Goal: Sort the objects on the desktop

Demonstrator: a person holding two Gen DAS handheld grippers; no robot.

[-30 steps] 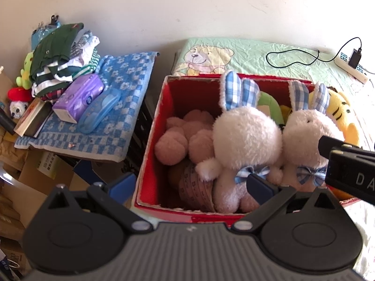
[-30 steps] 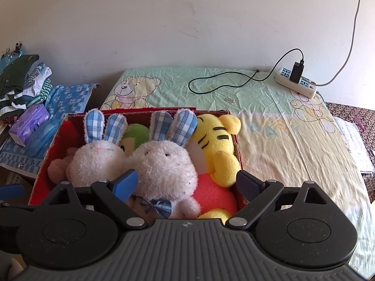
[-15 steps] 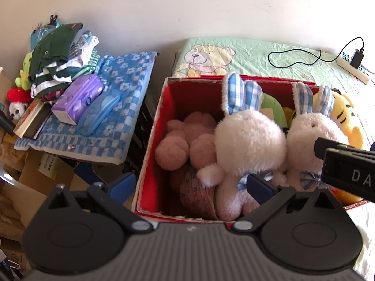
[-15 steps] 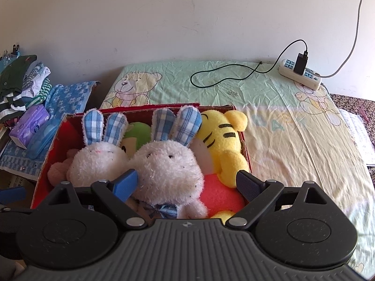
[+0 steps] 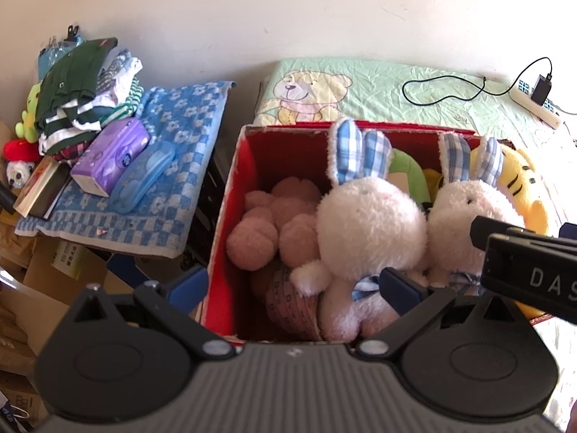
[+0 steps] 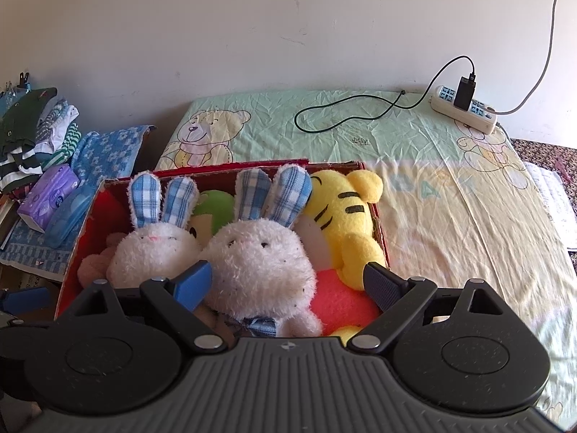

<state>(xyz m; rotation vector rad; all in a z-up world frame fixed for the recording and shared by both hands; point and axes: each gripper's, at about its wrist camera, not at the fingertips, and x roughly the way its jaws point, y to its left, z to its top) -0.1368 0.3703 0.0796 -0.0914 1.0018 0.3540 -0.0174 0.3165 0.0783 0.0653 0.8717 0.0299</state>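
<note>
A red box (image 5: 230,195) (image 6: 86,223) holds several plush toys. Two white rabbits with blue checked ears sit side by side, the left rabbit (image 5: 368,223) (image 6: 151,249) and the right rabbit (image 5: 465,216) (image 6: 259,263). A pink plush (image 5: 274,223) fills the box's left end, and a yellow tiger (image 6: 346,216) (image 5: 519,187) leans at its right end. My left gripper (image 5: 294,287) hovers open over the box's near left part. My right gripper (image 6: 285,283) hangs open around the right rabbit without holding it. The right gripper's black body (image 5: 526,270) shows in the left wrist view.
A blue checked towel (image 5: 180,151) left of the box carries a purple tissue pack (image 5: 111,155), a blue case (image 5: 142,176) and folded clothes (image 5: 83,90). A green bear-print sheet (image 6: 396,137) bears a power strip (image 6: 465,108) and black cable (image 6: 346,112). Cardboard boxes (image 5: 47,274) sit below the towel.
Both grippers have pulled back and up a little from the box, so the toys sit slightly farther away in view. Both stay open and nothing was picked up.
</note>
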